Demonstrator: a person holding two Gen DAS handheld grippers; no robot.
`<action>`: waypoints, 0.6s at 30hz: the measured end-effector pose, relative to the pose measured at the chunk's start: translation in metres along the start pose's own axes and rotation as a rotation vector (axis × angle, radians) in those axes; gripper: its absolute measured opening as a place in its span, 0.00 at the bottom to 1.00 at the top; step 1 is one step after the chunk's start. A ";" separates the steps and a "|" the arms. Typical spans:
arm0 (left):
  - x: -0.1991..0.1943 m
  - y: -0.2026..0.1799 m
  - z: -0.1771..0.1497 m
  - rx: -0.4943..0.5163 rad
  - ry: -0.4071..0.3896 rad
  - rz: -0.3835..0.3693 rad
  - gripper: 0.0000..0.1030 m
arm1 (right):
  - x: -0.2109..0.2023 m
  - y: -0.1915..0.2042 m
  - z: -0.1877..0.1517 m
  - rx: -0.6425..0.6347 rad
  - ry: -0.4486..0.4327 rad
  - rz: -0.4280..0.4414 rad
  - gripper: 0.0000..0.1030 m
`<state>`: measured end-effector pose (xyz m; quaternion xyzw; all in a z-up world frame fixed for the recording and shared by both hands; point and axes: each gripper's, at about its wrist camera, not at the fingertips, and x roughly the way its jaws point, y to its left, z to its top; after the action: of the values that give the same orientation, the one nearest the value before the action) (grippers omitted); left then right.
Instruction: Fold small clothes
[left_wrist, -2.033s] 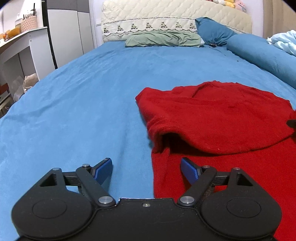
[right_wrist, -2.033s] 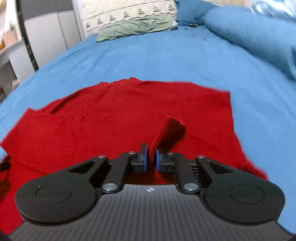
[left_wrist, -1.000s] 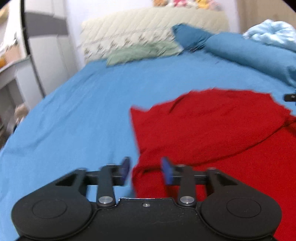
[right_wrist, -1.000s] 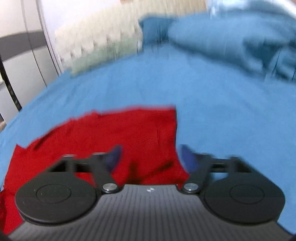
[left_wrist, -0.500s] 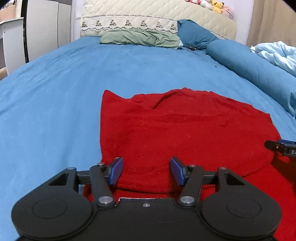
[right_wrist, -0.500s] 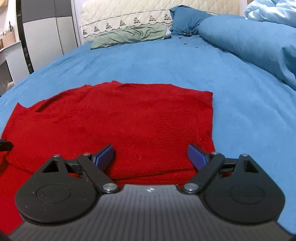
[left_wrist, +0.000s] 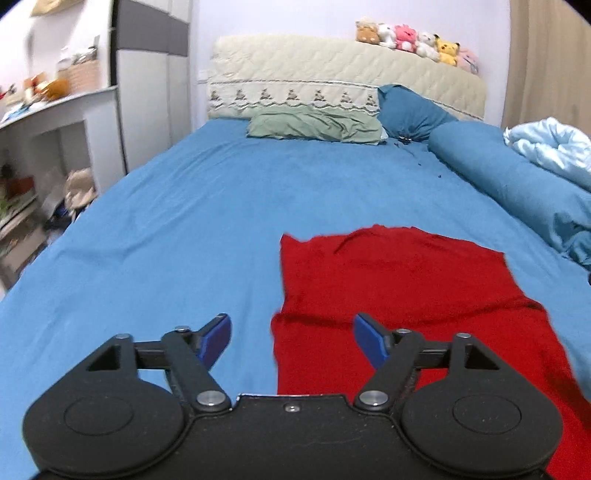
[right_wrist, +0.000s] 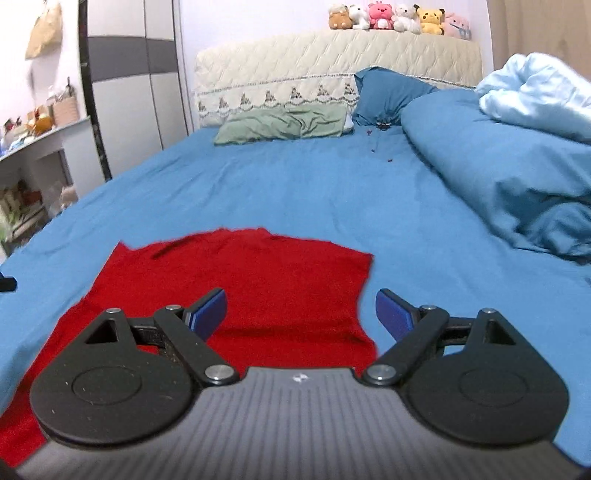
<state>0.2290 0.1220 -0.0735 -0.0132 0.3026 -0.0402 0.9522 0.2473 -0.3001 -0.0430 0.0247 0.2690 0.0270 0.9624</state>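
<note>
A red knit garment lies on the blue bed sheet, its near part folded up over the far part; it also shows in the right wrist view. My left gripper is open and empty, held above the garment's left edge. My right gripper is open and empty, held above the garment's right edge. A dark tip of the left gripper shows at the left rim of the right wrist view.
A green pillow and a dark blue pillow lie by the quilted headboard. A rolled blue duvet and a pale blue blanket run along the right side. White shelves stand left of the bed.
The right gripper let go of the folded garment and opened. Both grippers pulled back and rose; the left one opened wider and now sits at the garment's left edge.
</note>
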 end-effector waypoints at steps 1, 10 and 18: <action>-0.012 0.000 -0.007 -0.010 0.003 0.003 0.82 | -0.019 -0.002 -0.004 -0.008 0.009 -0.009 1.00; -0.059 -0.010 -0.083 -0.077 0.123 0.001 0.81 | -0.107 -0.001 -0.071 -0.015 0.154 -0.041 1.00; -0.065 -0.013 -0.147 -0.117 0.192 0.007 0.71 | -0.122 0.012 -0.146 0.051 0.258 -0.066 0.98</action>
<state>0.0905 0.1145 -0.1557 -0.0636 0.3942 -0.0201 0.9166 0.0665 -0.2914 -0.1038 0.0367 0.3919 -0.0089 0.9192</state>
